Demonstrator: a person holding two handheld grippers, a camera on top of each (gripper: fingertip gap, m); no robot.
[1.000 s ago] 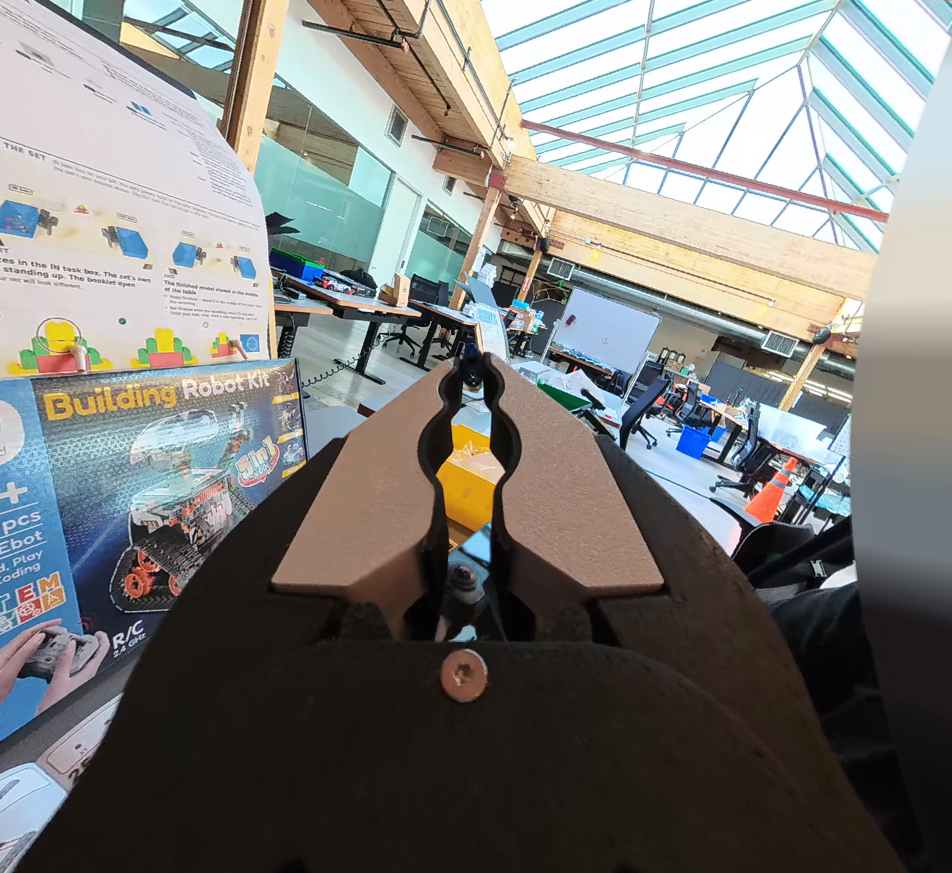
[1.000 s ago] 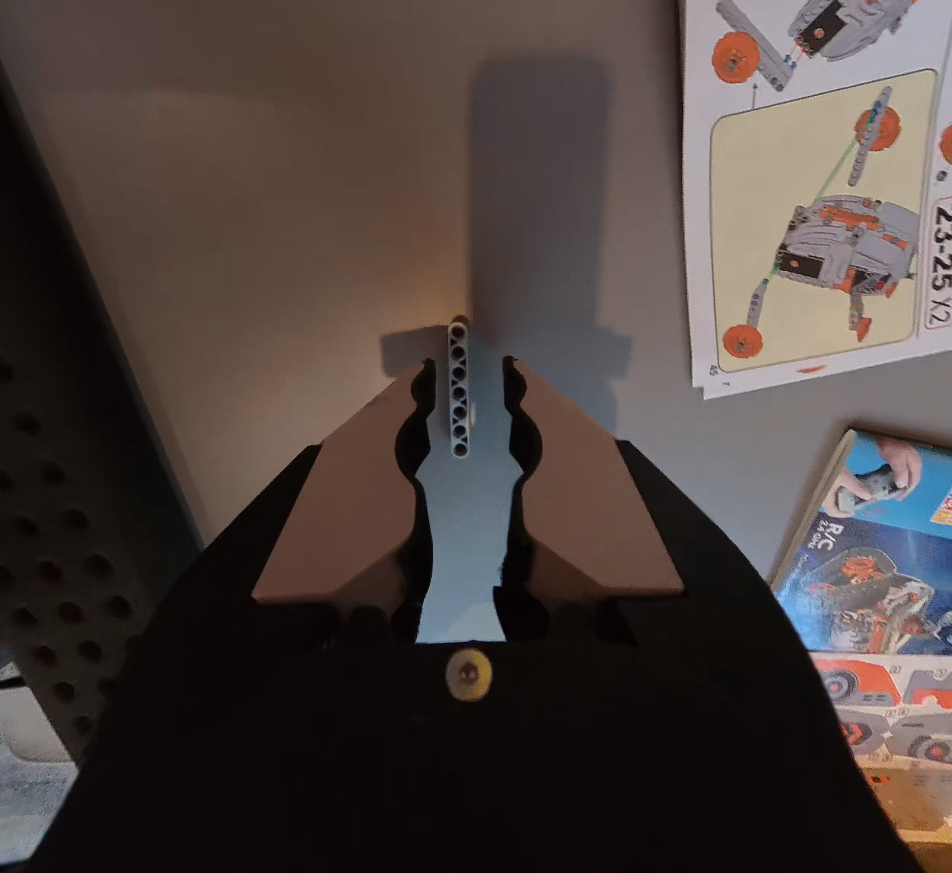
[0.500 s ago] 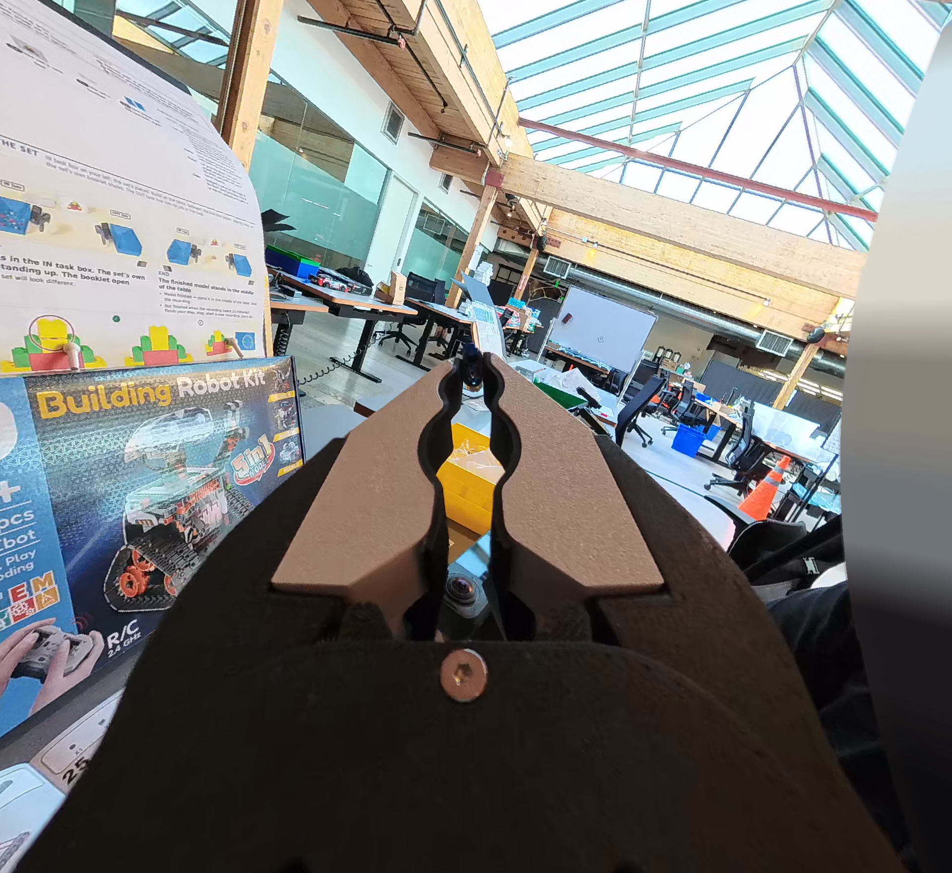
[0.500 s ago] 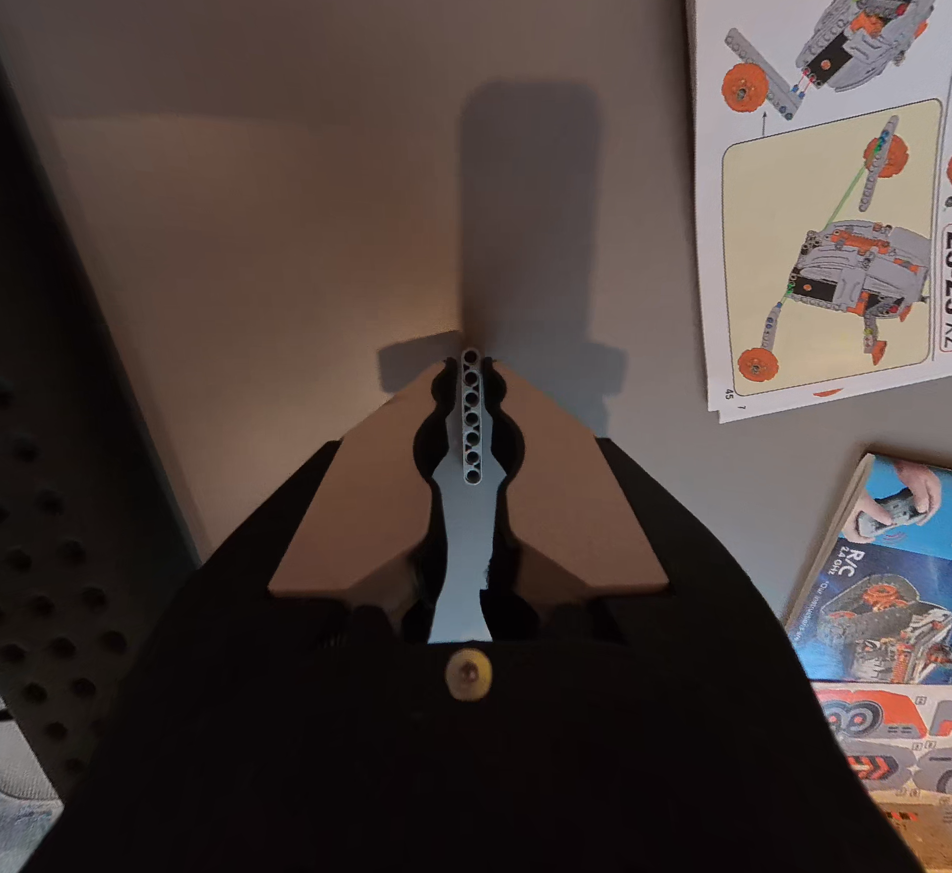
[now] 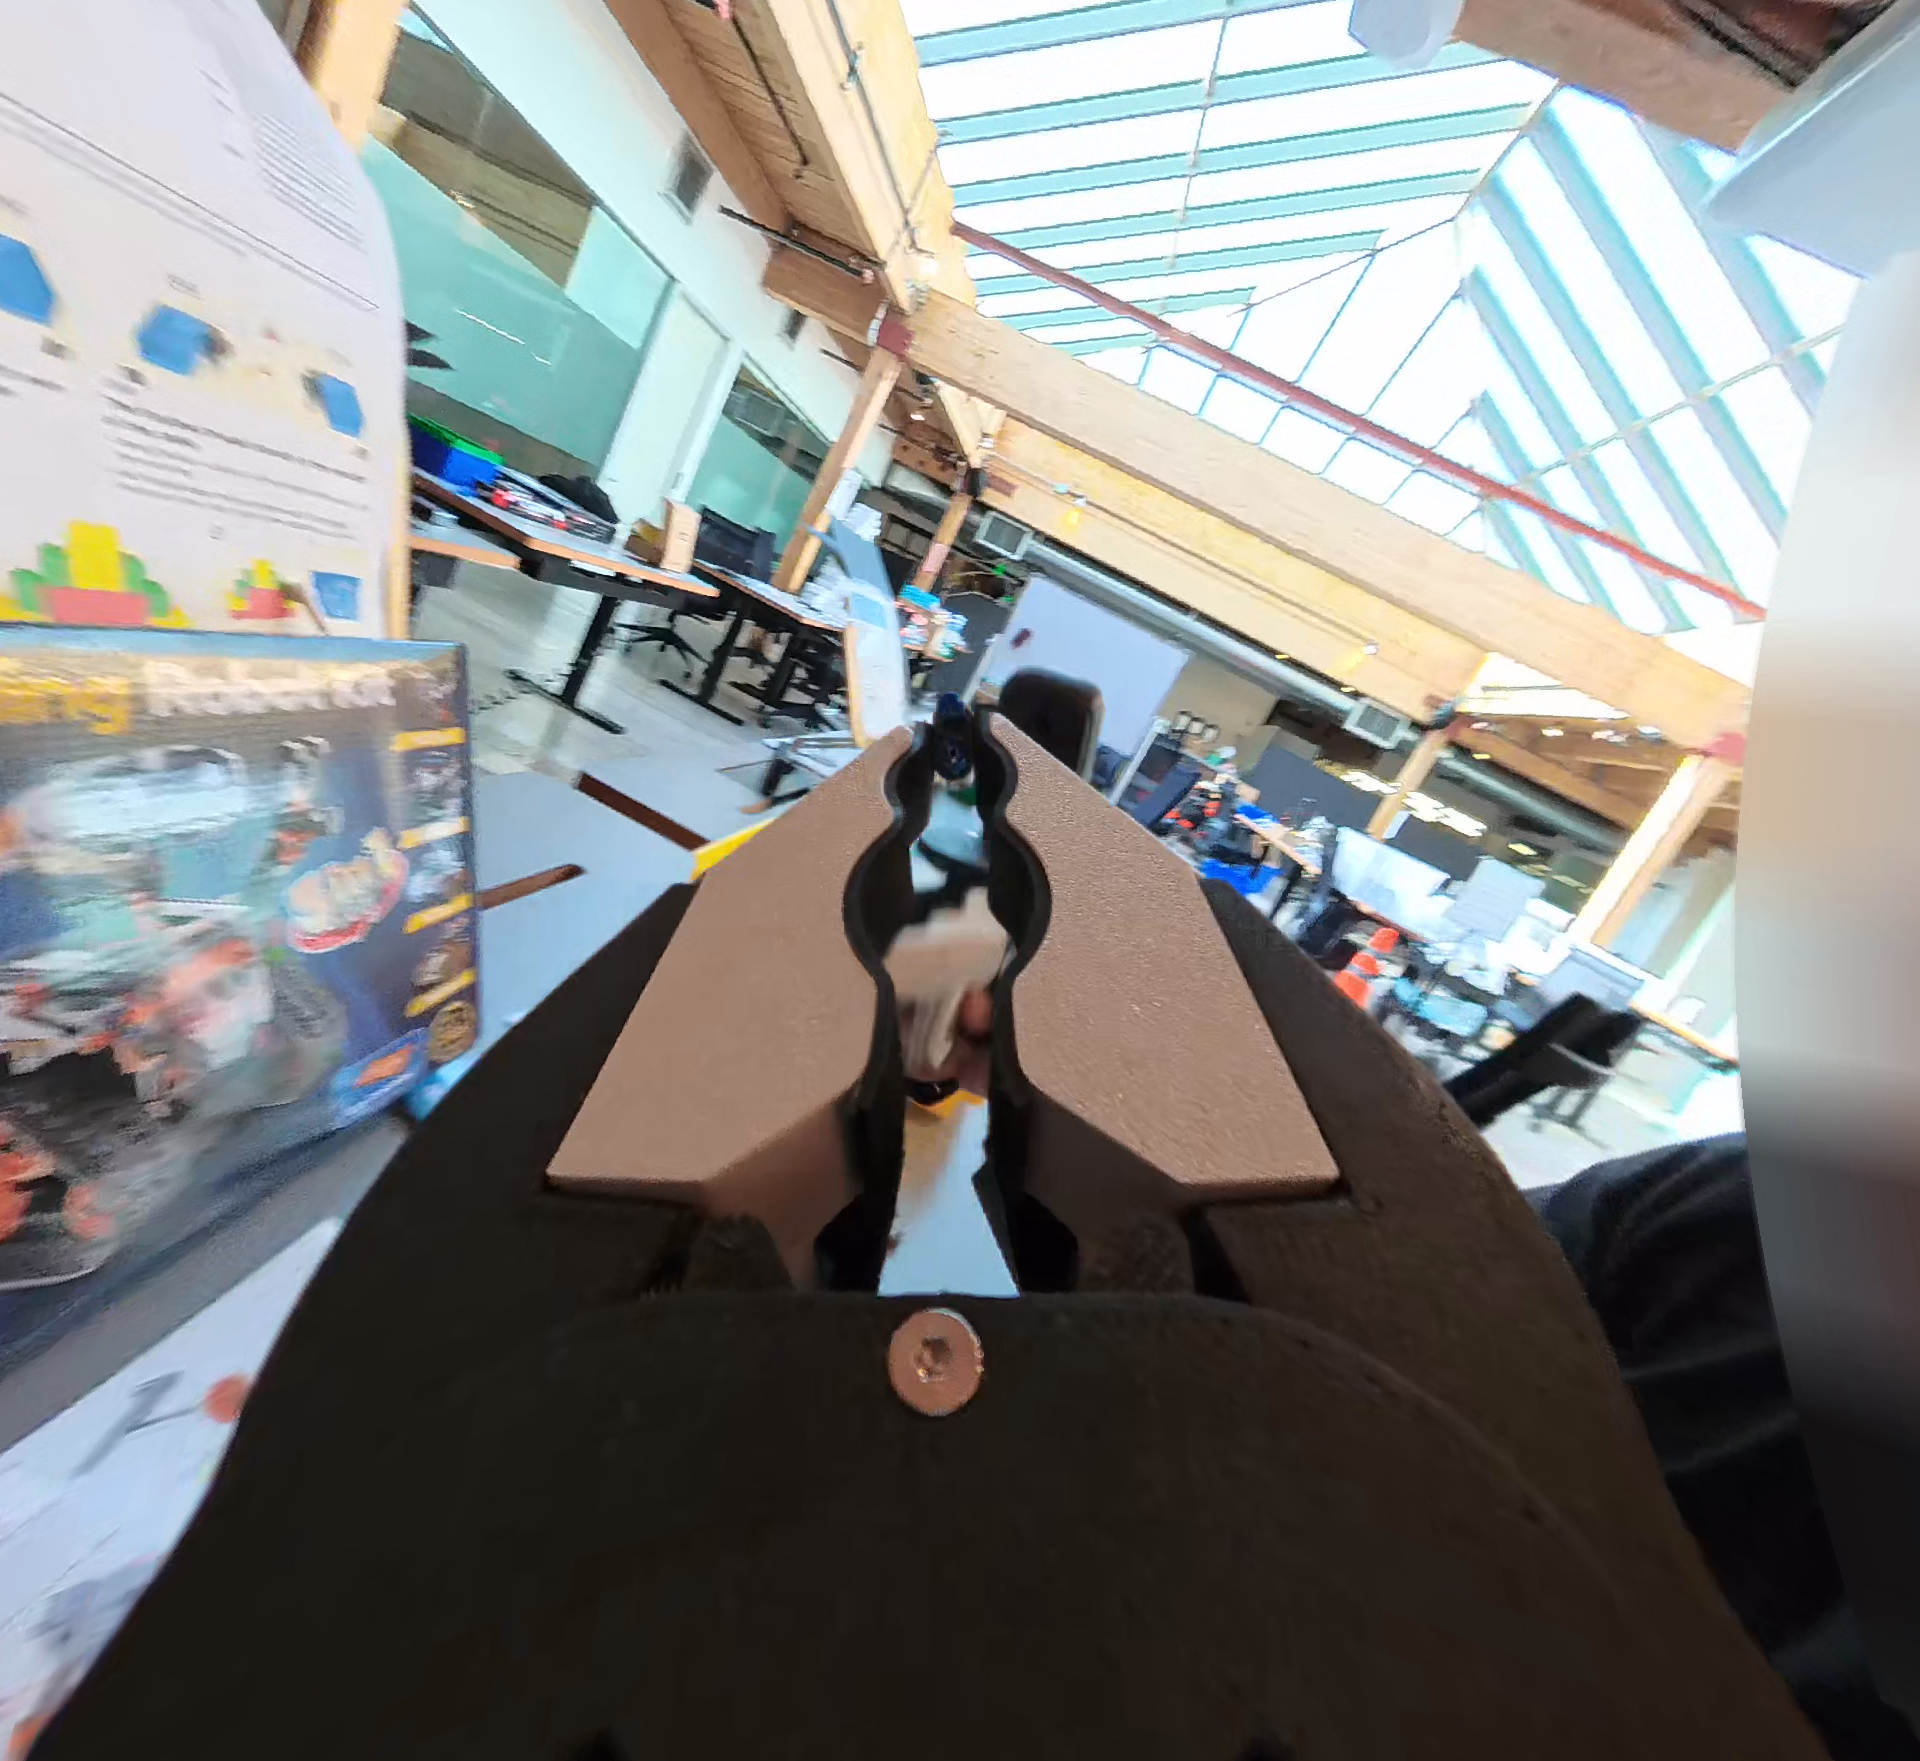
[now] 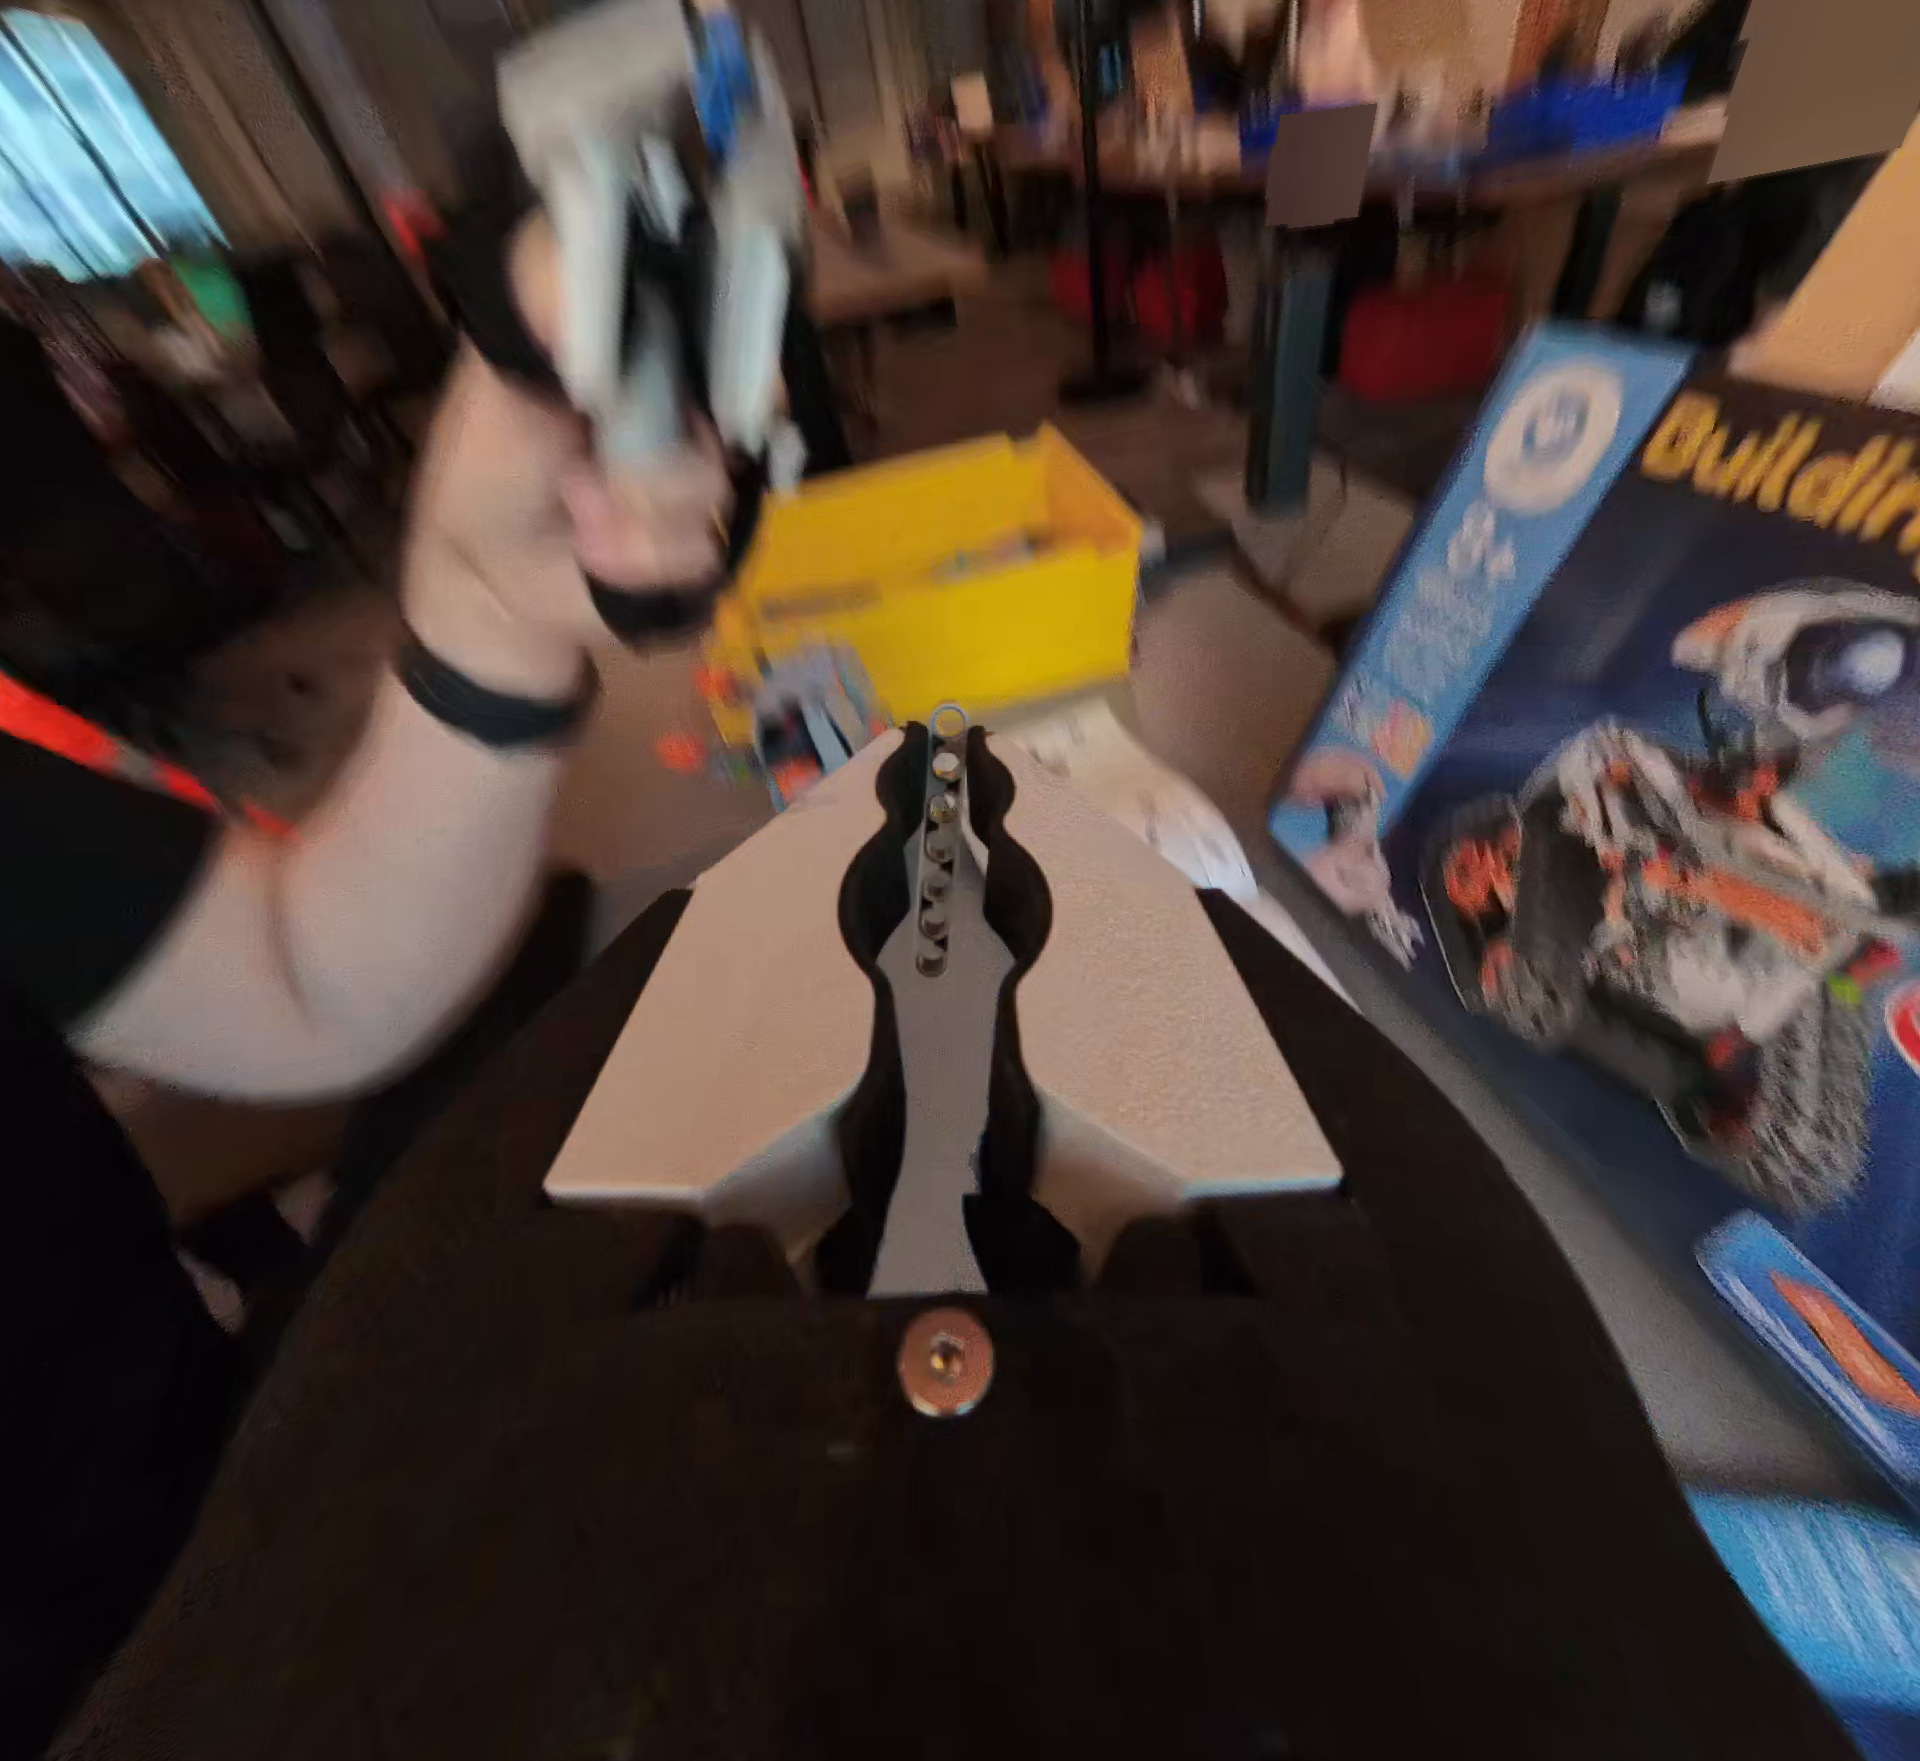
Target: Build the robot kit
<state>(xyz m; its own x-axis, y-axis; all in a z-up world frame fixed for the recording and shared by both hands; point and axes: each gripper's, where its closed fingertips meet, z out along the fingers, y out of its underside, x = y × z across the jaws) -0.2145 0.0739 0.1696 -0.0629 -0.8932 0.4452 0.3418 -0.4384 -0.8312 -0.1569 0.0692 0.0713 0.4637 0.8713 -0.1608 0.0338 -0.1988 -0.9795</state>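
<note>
Now your right gripper (image 6: 948, 745) clamps a grey holed beam (image 6: 940, 838), while your left gripper (image 5: 951, 740) pinches a small blue pin (image 5: 949, 743).

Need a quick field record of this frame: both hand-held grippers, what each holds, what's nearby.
left hand-held gripper: shut on small blue piece, raised, aimed across the room
right hand-held gripper: shut on grey beam with holes, lengthwise between the fingers
left side nearby: toy kit box, printed sheet behind it
right side nearby: yellow bin ahead, toy kit box at right, person's arm at left
image quality: right view motion-blurred
</note>
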